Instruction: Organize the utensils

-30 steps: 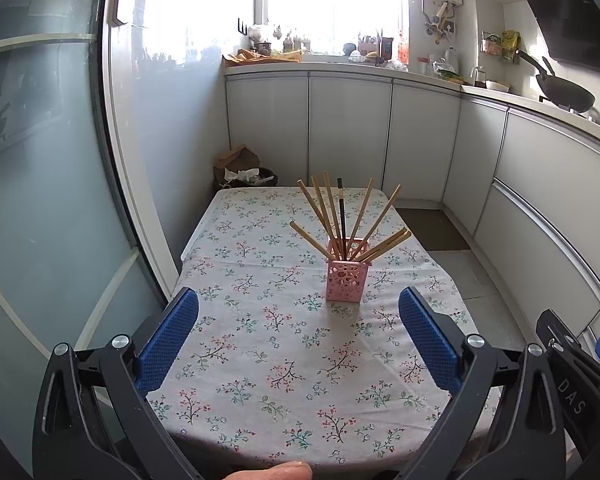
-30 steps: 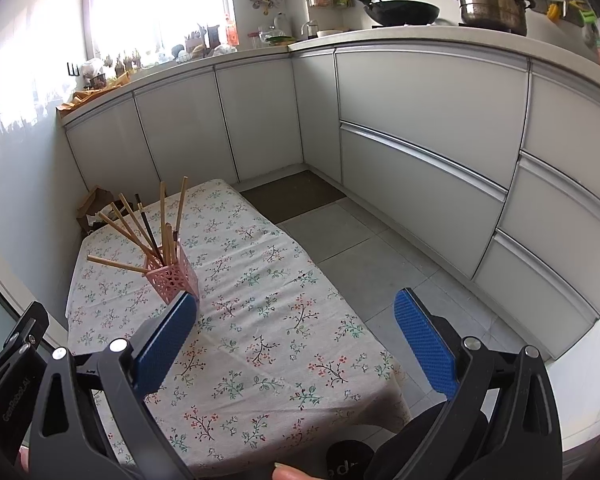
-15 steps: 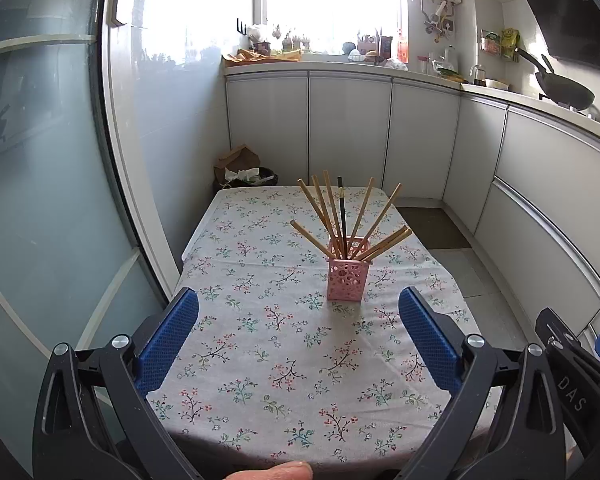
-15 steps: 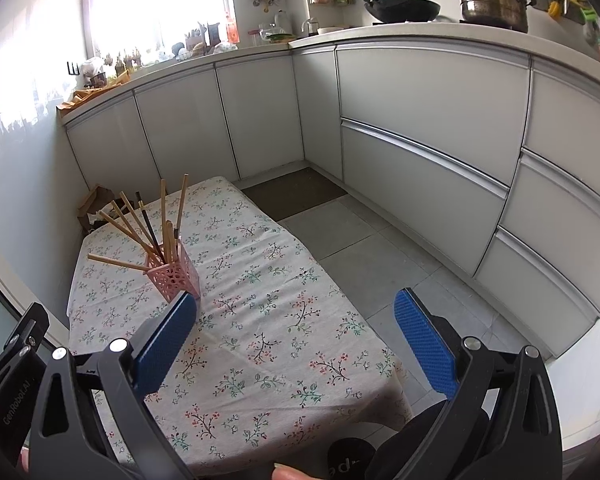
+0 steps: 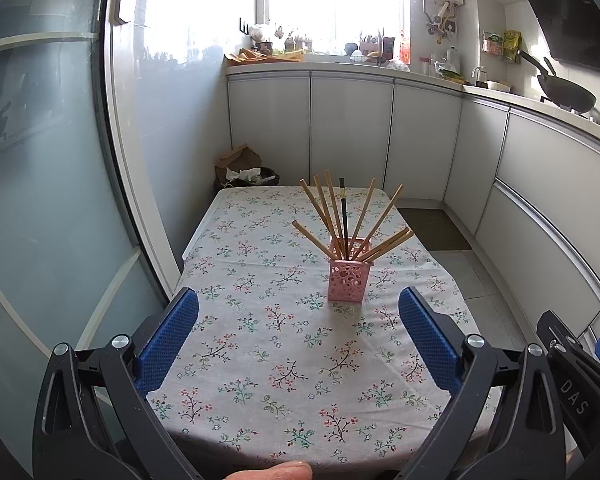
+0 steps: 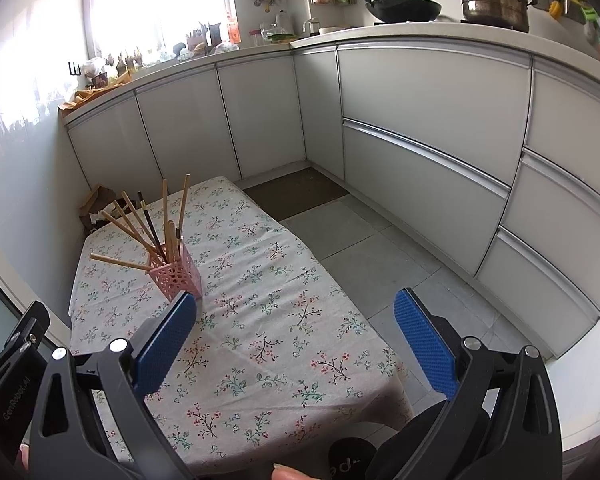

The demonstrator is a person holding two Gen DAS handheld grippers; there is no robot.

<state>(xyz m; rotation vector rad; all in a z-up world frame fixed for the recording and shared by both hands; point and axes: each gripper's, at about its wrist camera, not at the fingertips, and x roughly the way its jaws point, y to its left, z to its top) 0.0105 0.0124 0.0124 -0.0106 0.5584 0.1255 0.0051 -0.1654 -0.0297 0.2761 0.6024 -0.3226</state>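
Hovering at the worktop's (image 5: 260, 344) near edge | left tool (image 5: 298, 338) and right tool (image 6: 296, 338) spread apart, empty | chopsticks (image 5: 342, 216) splayed in pink holder (image 5: 348, 278) mid-worktop | step: likely finished or unstarted | next: reach only to straighten sticks.

The lower ends of the chopsticks (image 5: 342, 220) were hidden inside the pink holder (image 5: 348, 280), so how they sat at its bottom could not be told. In the right wrist view a blue pad of the right gripper (image 6: 296, 312) covered the holder's near lower corner. The near edge of the surface (image 5: 260, 360) lay behind the black frame of the left gripper (image 5: 298, 308) and was cut off by the picture's bottom edge. A fingertip (image 5: 276, 472) showed only partly at that edge. The small items on the windowsill (image 5: 320, 46) were too small and washed out by window glare to identify. The wok (image 5: 566, 94) was partly cut off near the right edge.
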